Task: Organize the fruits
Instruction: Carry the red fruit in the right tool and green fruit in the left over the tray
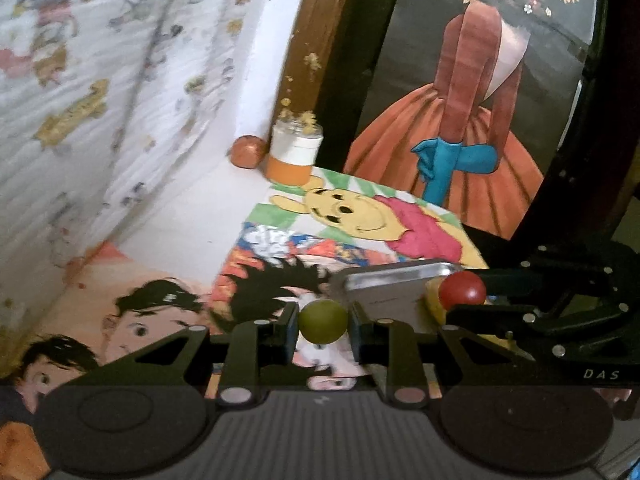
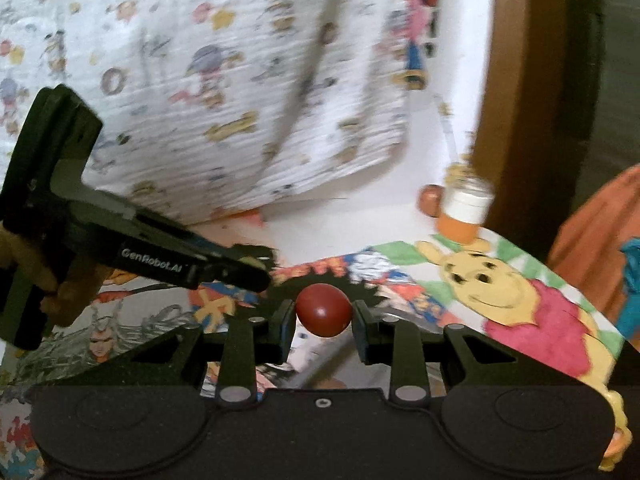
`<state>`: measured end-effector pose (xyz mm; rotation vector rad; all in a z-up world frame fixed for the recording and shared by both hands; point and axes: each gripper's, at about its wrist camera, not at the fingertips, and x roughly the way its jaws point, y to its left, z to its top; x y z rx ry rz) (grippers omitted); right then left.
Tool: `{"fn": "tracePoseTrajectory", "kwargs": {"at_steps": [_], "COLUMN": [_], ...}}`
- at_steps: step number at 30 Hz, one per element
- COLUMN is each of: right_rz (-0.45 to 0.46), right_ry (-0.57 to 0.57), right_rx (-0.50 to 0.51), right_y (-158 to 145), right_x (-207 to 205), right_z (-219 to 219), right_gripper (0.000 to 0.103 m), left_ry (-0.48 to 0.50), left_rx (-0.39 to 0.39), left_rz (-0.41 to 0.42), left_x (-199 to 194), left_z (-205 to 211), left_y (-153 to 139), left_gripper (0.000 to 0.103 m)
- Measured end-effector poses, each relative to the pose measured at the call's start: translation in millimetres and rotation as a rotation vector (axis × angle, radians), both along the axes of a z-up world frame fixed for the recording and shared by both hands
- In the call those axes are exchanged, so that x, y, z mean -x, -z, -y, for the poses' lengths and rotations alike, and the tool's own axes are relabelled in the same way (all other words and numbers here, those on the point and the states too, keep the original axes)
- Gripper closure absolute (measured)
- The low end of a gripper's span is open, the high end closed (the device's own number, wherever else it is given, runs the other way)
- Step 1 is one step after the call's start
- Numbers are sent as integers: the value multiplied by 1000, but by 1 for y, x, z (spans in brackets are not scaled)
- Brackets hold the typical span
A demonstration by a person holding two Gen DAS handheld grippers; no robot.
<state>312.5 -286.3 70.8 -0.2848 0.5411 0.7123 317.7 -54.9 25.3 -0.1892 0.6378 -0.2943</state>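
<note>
Left tool (image 1: 323, 322) pinching a small round green fruit (image 1: 323, 321) between its pads, held clear above the tabletop (image 1: 180, 220). Right tool (image 2: 323, 316) pinching a small round red fruit (image 2: 323, 315) the same way, also lifted off the surface. In the left wrist view, right tool (image 1: 466, 300) just to the right of the left one, red fruit (image 1: 462, 290) at its tip. Close behind and between the two tools there, a shiny metal tray (image 1: 400, 280), tilted in the picture, with something yellow (image 1: 434, 304) against its right end; too hidden to name. In the right wrist view, left tool (image 2: 244, 270) reaching in from the left, held by a hand (image 2: 60, 292); its tip blurred, so the green fruit not made out there.

Beneath both tools, tabletop covered with coloured cartoon drawings, among them a yellow bear in a pink shirt (image 1: 360, 216). Towards the far corner of the tabletop, a jar with an orange base and white band (image 1: 294, 156), and touching or just beside it on its left, a round orange-brown fruit (image 1: 248, 152). Behind these, a white printed cloth (image 1: 100, 80) along the far-left edge and a brown wooden post (image 1: 316, 40) at the corner. Past the far-right edge, a large painting of a figure in an orange dress (image 1: 460, 128).
</note>
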Motion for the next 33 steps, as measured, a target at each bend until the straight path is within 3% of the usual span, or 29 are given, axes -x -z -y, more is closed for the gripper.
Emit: {"fn": "tracePoseTrajectory", "kwargs": {"at_steps": [13, 21, 33], "right_rz": [4, -39, -94], "right_ry": [196, 268, 287], "right_rx": [-5, -11, -10], "right_y": [8, 26, 54], "right_x": [25, 38, 54], "right_z": [69, 93, 93], "right_gripper": [70, 70, 70], "left_ry": [83, 133, 191], "left_rx": [34, 3, -74], "left_rz": [-28, -67, -115], "left_x": [-4, -14, -22], "left_z": [67, 96, 120], "left_y": [7, 15, 27], "left_gripper": [74, 74, 74]}}
